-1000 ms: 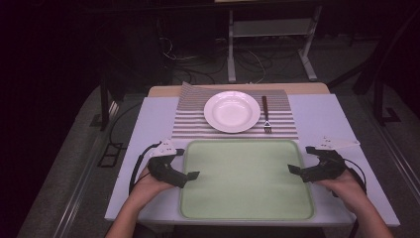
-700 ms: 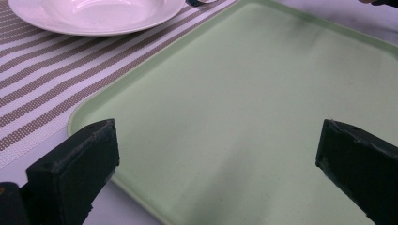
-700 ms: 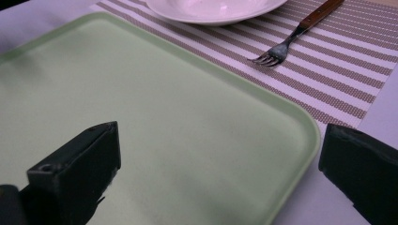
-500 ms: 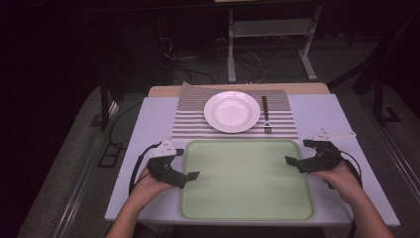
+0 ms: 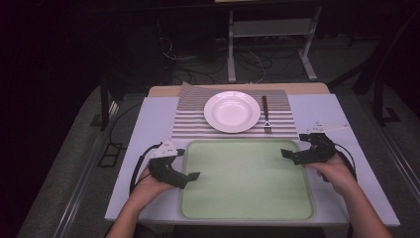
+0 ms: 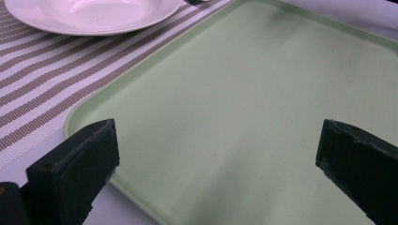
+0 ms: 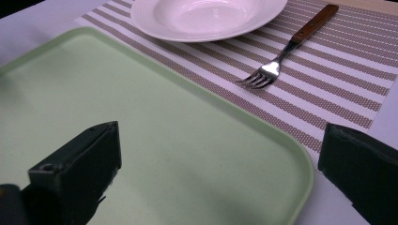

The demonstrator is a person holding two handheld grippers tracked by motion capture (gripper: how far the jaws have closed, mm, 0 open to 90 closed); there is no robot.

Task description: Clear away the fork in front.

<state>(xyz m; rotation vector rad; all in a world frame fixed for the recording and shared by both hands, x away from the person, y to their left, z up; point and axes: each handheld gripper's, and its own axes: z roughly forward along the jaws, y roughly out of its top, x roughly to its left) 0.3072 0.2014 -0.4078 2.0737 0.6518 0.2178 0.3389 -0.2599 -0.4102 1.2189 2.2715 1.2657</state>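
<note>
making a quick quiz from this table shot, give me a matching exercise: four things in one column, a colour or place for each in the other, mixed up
Things:
1. tray
2. plate
3. fork
4. placemat

Descriptions:
A. brown wooden handle, lying right of the plate
B. pale green, nearest the person, between the two grippers
C. brown and white stripes, under the plate and fork
D. white, round, on the placemat

Pairs: 1-B, 2-D, 3-A, 4-C
</note>
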